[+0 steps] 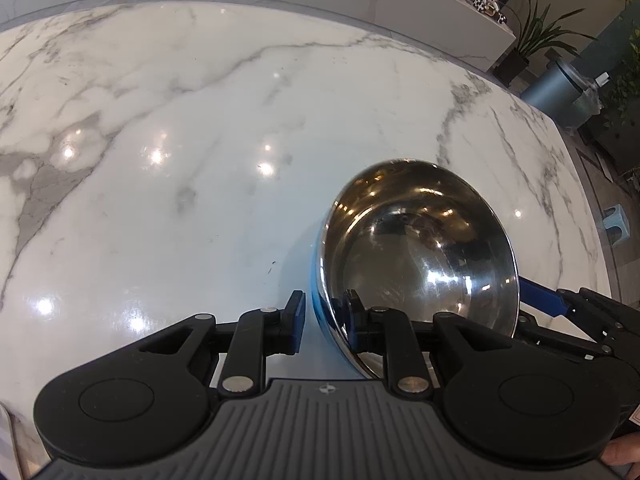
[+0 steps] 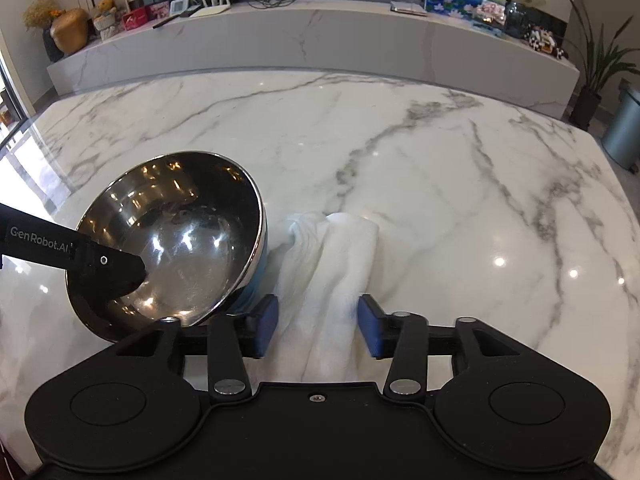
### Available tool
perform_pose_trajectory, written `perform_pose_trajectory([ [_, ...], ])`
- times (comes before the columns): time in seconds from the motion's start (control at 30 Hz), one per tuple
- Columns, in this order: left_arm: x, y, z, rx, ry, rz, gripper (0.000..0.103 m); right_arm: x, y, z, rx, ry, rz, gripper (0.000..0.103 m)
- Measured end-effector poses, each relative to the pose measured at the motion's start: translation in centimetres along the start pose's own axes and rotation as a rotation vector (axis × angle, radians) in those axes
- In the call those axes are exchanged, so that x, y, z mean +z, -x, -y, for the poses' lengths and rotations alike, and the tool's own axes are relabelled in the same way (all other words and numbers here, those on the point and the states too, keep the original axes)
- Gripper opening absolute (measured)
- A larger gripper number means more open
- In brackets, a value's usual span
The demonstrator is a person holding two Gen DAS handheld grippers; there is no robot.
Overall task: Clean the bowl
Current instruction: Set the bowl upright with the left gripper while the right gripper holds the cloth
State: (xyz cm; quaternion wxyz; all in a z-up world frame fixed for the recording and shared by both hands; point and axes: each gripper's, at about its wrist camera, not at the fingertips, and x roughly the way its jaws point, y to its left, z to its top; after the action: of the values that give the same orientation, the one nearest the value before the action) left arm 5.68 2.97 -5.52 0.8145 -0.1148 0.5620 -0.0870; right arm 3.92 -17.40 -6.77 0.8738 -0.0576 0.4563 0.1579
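Observation:
A steel bowl (image 1: 420, 256) with a blue outside stands tilted on the marble table (image 1: 160, 120), its mouth turned up and toward me. My left gripper (image 1: 325, 318) is shut on the bowl's near rim, one pad outside the wall and one inside. In the right wrist view the bowl (image 2: 172, 236) is at the left, with a left gripper finger (image 2: 120, 272) reaching into it. A crumpled white cloth (image 2: 332, 264) lies on the table just right of the bowl. My right gripper (image 2: 318, 332) is open, its blue pads on either side of the cloth's near end.
The table's right edge (image 2: 624, 216) curves away, with a grey bin (image 2: 624, 128) and a potted plant (image 2: 596, 68) on the floor beyond it. A marble ledge (image 2: 304, 36) with ornaments, pictures and a router runs behind the table.

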Motion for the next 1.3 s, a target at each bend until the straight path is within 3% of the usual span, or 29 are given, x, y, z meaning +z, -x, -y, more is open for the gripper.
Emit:
perform_pose_trajectory([
  [0.47,-0.3,0.0,0.3,0.002,-0.010,-0.003,0.020,-0.7,-1.6,0.1,-0.010,-0.017,-0.032,0.048],
  [0.53,-0.3,-0.1,0.4,0.007,-0.015,0.000,0.020,-0.8,-1.6,-0.2,-0.011,-0.002,-0.026,0.043],
  [0.6,-0.4,-0.2,0.5,0.009,-0.015,0.004,0.021,-0.8,-1.6,-0.5,0.002,0.002,-0.025,0.025],
  [0.7,-0.5,-0.2,0.8,0.017,-0.034,0.011,0.022,-0.8,-1.5,-1.0,0.020,0.020,-0.026,0.017],
  [1.0,-0.9,-0.4,1.5,0.010,-0.080,-0.008,0.023,-0.5,-0.2,-1.3,-0.023,0.097,0.006,0.015],
  [1.3,-1.1,-0.2,2.0,0.041,-0.097,-0.001,0.022,-0.7,1.1,-1.3,0.040,0.089,0.001,0.015],
])
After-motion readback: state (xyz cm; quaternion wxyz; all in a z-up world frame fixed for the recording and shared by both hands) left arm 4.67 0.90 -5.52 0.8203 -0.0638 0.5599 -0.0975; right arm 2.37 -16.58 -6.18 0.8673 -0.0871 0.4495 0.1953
